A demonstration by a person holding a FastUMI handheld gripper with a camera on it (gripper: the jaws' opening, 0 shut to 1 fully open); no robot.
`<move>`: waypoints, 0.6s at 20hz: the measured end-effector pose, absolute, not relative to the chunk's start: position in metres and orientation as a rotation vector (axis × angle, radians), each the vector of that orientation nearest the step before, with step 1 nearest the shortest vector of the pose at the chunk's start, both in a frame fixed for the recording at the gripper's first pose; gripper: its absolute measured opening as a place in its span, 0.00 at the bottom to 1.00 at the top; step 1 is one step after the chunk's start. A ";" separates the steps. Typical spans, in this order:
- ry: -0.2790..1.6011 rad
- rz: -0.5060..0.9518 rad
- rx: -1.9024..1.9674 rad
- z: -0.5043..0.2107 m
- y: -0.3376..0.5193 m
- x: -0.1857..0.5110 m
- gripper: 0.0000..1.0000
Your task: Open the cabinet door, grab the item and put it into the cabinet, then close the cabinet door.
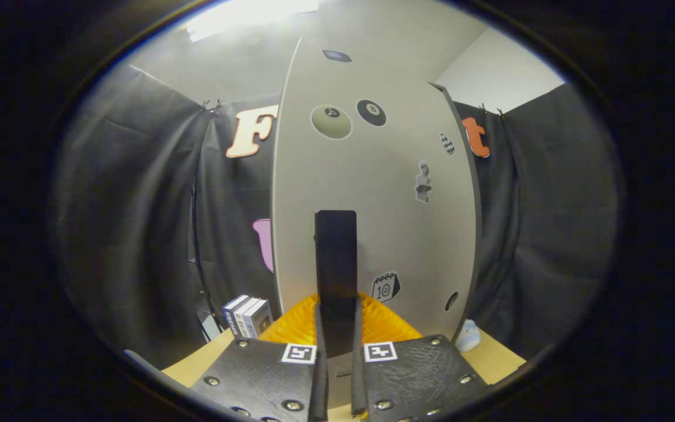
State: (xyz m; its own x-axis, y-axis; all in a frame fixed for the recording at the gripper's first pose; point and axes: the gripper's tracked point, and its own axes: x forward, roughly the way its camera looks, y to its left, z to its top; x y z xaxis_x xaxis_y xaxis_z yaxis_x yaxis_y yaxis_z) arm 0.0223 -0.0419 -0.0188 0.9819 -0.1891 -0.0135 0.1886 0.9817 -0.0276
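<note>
Gripper view, jaws clamping black handle [336, 269], grey cabinet door [372, 193]

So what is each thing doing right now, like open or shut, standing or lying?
Gripper: shut on the black handle.
Black handle: upright, clamped between the fingers.
Cabinet door: right ahead of the gripper; open or closed, cannot tell.
Boxes: standing upright beside the cabinet.
Pale blue item: resting on the table.
</note>
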 end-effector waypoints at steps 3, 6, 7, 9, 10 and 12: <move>0.018 -0.207 -0.029 -0.017 -0.052 0.007 0.15; 0.014 -0.218 -0.040 -0.014 -0.064 -0.010 0.09; 0.010 -0.217 -0.031 -0.015 -0.068 -0.017 0.09; 0.010 -0.217 -0.038 -0.015 -0.071 -0.022 0.09; 0.013 -0.224 -0.047 -0.014 -0.074 -0.025 0.09; 0.017 -0.236 -0.051 -0.015 -0.079 -0.033 0.09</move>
